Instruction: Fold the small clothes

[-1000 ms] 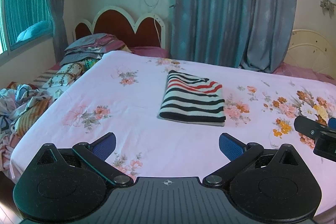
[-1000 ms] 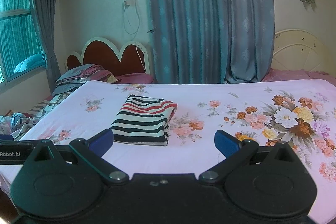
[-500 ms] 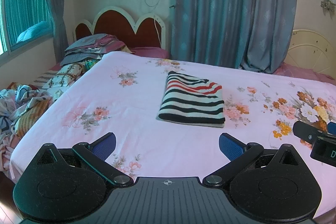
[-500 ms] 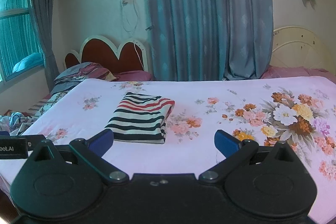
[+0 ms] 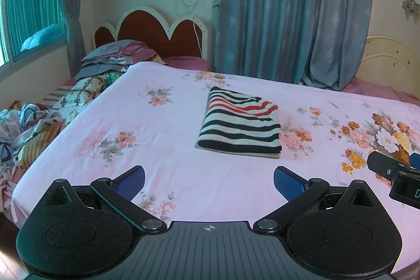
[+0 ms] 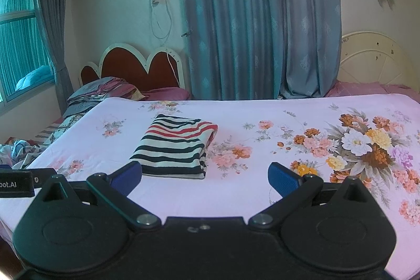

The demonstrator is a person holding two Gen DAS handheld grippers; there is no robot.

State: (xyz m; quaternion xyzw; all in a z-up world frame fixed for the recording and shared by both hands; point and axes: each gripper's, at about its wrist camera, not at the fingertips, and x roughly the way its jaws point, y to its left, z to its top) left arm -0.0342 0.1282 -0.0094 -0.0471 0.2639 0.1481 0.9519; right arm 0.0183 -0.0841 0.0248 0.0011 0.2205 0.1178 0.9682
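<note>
A folded striped garment (image 5: 240,122), black, white and red, lies flat on the pink floral bed sheet (image 5: 162,122); it also shows in the right wrist view (image 6: 174,146). My left gripper (image 5: 209,181) is open and empty, held over the bed's near edge, short of the garment. My right gripper (image 6: 204,176) is open and empty, its left fingertip close to the garment's near edge. The right gripper's body shows at the right edge of the left wrist view (image 5: 396,175).
A pile of loose clothes (image 5: 29,133) lies off the bed's left side. Stacked bedding (image 5: 113,57) sits by the red headboard (image 5: 157,33). Grey curtains (image 5: 288,12) hang behind the bed. A cream headboard (image 6: 372,62) stands at the back right.
Both grippers have drifted slightly; in the right wrist view the garment sits a little further left and lower. The jaws stay open and the garment has not moved on the bed.
</note>
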